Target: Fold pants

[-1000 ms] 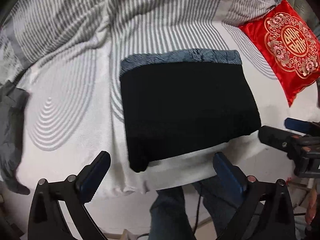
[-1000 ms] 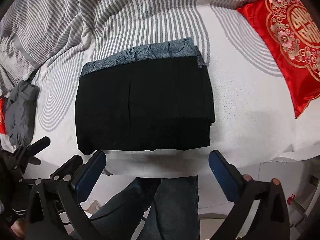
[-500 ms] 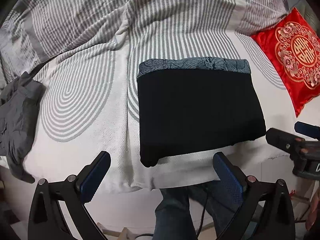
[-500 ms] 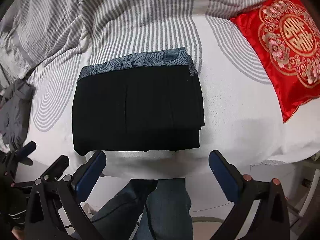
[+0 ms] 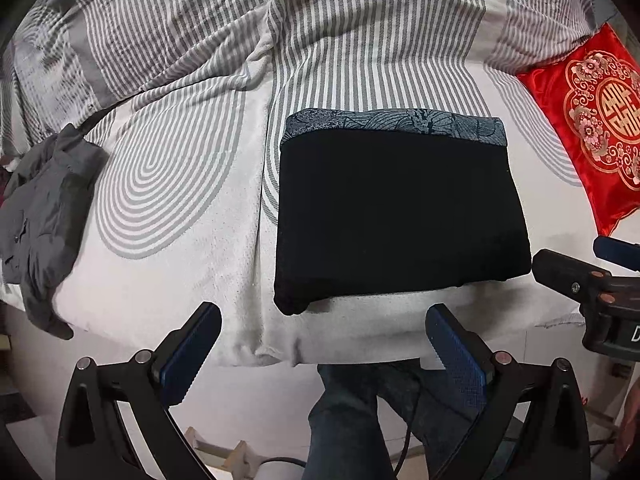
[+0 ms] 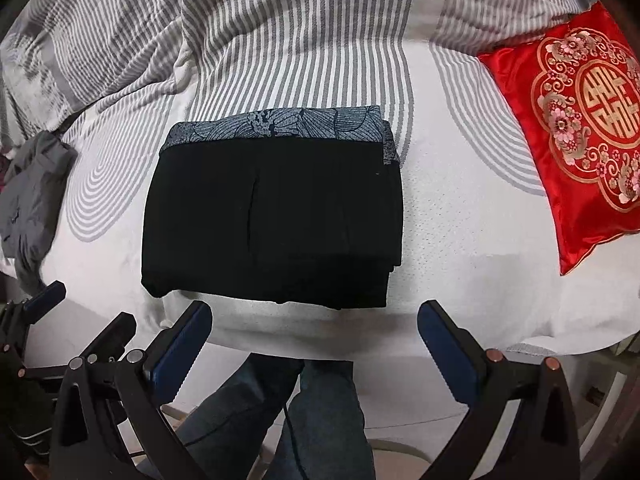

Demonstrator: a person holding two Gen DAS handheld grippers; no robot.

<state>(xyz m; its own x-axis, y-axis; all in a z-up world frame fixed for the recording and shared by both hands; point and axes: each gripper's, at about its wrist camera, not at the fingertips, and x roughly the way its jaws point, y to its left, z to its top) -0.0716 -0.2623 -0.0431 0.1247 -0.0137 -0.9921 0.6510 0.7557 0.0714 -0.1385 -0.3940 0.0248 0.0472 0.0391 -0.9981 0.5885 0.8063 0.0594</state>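
Observation:
The black pants lie folded into a flat rectangle near the bed's front edge, with a blue patterned waistband along the far side. They also show in the right wrist view. My left gripper is open and empty, held off the bed's front edge, short of the pants. My right gripper is open and empty, also off the front edge. The right gripper shows at the right of the left wrist view, and the left gripper shows at the left of the right wrist view.
The bed carries a white and grey striped cover. A red embroidered cushion lies at the right. A crumpled grey garment lies at the left edge. The person's jeans-clad legs stand below the bed edge.
Both grippers have drawn back and up from the bed, so more of the cover shows. The folded pants have not moved. Both stay open.

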